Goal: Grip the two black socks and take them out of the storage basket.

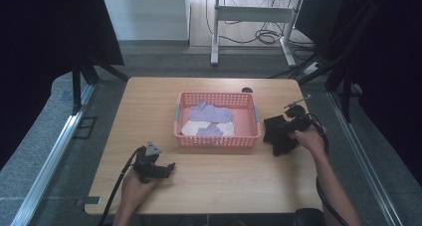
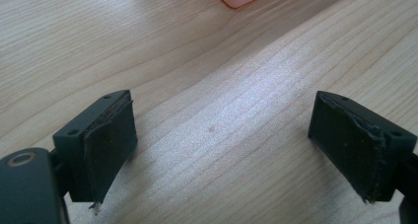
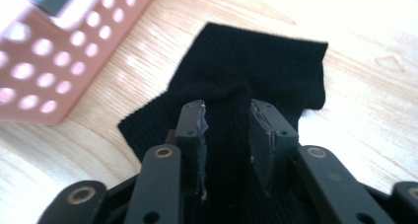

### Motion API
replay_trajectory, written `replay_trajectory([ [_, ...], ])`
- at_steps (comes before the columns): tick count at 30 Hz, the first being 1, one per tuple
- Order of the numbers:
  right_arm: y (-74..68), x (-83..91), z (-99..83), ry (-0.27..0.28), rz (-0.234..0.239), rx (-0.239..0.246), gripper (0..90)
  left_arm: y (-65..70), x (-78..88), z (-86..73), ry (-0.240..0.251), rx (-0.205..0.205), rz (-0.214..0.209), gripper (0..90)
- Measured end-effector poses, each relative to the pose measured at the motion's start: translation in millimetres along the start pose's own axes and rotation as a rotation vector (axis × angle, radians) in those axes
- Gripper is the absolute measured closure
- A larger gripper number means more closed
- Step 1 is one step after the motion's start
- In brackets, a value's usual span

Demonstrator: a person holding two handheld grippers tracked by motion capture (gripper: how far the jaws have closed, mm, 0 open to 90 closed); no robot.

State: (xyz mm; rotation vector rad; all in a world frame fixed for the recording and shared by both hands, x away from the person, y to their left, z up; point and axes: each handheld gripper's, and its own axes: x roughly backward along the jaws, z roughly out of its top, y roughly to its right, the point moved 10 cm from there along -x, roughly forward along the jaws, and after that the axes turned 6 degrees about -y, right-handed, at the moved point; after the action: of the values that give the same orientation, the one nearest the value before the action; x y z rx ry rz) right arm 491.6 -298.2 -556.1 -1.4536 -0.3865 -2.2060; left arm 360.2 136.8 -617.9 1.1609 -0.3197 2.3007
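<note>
My right gripper (image 3: 226,135) sits on a black sock (image 3: 256,66) that lies flat on the wooden table (image 1: 224,186), just beside the right wall of the pink basket (image 1: 217,141). A ridge of the black cloth stands between my right jaws, which are a little apart; whether the pads press on it I cannot tell. The rest of the sock spreads out ahead of the jaws, and the basket's holed wall is off to their left. My left gripper (image 2: 222,150) rests low over bare wood with its jaws wide apart and nothing between them, a corner of the basket far ahead. Purple and white pieces already lie in the basket; I judge the black sock remains to go in.
</note>
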Motion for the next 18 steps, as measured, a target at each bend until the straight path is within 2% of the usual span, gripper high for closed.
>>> replay_trajectory([
  [2, -0.8, 2.0, 1.2, 0.007, -0.002, 0.003, 62.7, 0.0, 0.0, 0.0, -0.001, 0.0, 0.0, 10.6],
  [8, -10.9, 17.0, 7.7, 0.053, -0.003, 0.04, 45.5, 0.0, 0.0, 0.0, -0.001, 0.0, 0.0, 10.6],
  [13, -16.8, 23.0, 7.6, 0.073, 0.008, 0.051, 39.2, 0.0, 0.0, 0.0, 0.0, 0.0, 0.0, 10.6],
  [18, -28.7, 32.2, 3.2, 0.098, 0.025, 0.069, 31.7, 0.1, -0.1, 0.1, 0.001, 0.002, 0.0, 10.6],
])
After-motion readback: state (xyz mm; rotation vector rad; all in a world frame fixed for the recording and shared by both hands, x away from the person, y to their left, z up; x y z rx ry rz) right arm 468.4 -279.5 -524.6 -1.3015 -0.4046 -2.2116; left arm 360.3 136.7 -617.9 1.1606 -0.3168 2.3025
